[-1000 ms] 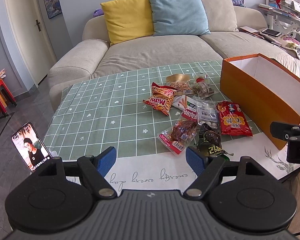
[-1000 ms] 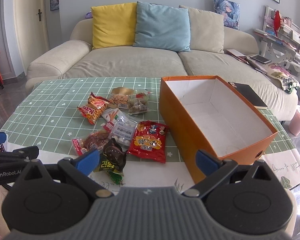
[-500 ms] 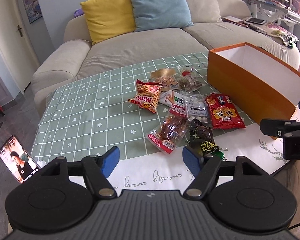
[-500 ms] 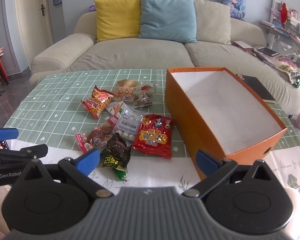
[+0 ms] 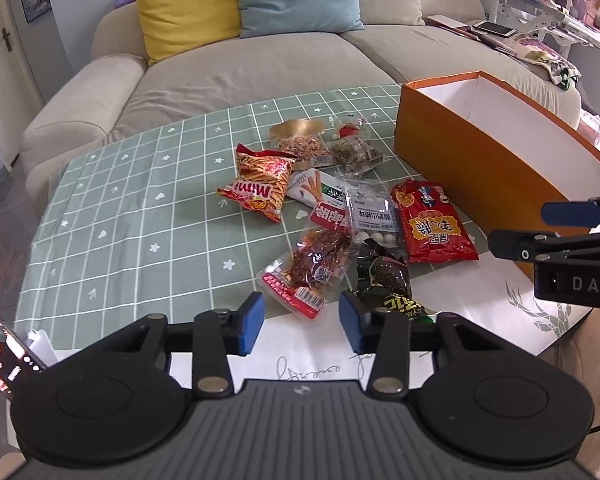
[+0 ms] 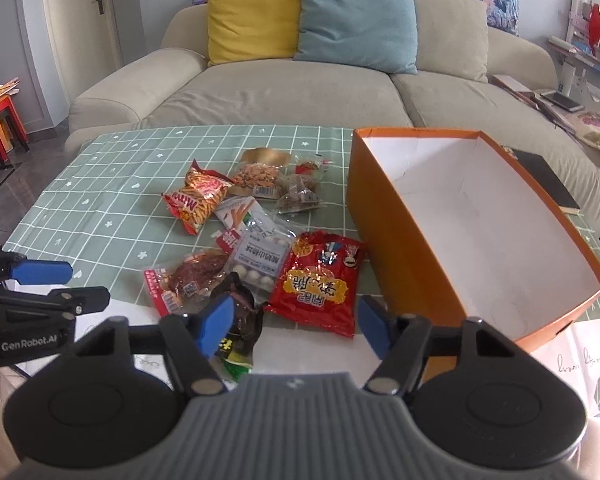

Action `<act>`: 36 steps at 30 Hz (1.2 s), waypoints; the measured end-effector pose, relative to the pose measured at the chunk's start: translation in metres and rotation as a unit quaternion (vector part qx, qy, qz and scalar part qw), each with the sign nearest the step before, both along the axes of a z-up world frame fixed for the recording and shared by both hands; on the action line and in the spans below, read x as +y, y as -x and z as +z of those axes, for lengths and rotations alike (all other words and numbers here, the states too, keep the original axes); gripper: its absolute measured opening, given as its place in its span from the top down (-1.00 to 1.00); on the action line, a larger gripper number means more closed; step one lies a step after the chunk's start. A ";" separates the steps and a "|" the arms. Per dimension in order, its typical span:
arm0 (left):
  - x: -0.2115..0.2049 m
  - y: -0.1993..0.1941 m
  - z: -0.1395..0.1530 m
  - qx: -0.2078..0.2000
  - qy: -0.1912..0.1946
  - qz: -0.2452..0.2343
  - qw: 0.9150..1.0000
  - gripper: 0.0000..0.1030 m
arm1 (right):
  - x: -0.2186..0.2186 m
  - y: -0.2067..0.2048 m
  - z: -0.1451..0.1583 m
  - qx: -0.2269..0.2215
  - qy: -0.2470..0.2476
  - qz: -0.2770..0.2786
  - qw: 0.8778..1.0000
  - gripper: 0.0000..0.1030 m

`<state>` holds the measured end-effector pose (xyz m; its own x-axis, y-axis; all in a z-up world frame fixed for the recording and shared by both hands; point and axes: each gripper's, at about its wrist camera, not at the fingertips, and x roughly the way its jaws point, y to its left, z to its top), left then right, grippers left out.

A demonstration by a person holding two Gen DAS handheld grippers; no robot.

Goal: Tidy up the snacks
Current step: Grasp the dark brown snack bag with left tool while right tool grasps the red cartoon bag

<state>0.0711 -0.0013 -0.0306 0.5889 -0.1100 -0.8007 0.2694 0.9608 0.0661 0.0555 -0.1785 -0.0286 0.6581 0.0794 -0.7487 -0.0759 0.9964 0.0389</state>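
A pile of snack packets lies on the green checked tablecloth: an orange Mimi bag, a red packet, a dark packet and a clear pack of dried meat. An orange box stands open and empty to their right. My left gripper hovers just short of the meat pack, jaws closing, nothing pressed between the pads. My right gripper hangs before the red packet and beside the dark packet, jaws closing on nothing. The orange box is to its right.
A beige sofa with yellow, blue and beige cushions runs behind the table. A phone stands at the table's near left corner. White paper covers the near edge. A black book lies beyond the box.
Both grippers have moved forward and down toward the snack pile, and the jaws of both have narrowed. The snacks and the box have not moved.
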 end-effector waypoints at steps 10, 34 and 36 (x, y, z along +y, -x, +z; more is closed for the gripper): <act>-0.005 -0.028 -0.022 0.025 0.003 0.005 1.000 -0.27 | -0.010 -0.030 -0.030 0.025 0.000 -0.021 0.999 -0.43; -0.051 -0.083 -0.093 0.107 0.090 -0.078 0.987 -0.20 | -0.029 -0.091 -0.098 0.076 -0.062 -0.008 0.995 -0.40; -0.052 -0.085 -0.096 0.110 0.094 -0.077 0.987 -0.14 | -0.029 -0.093 -0.100 0.078 -0.068 -0.009 0.995 -0.42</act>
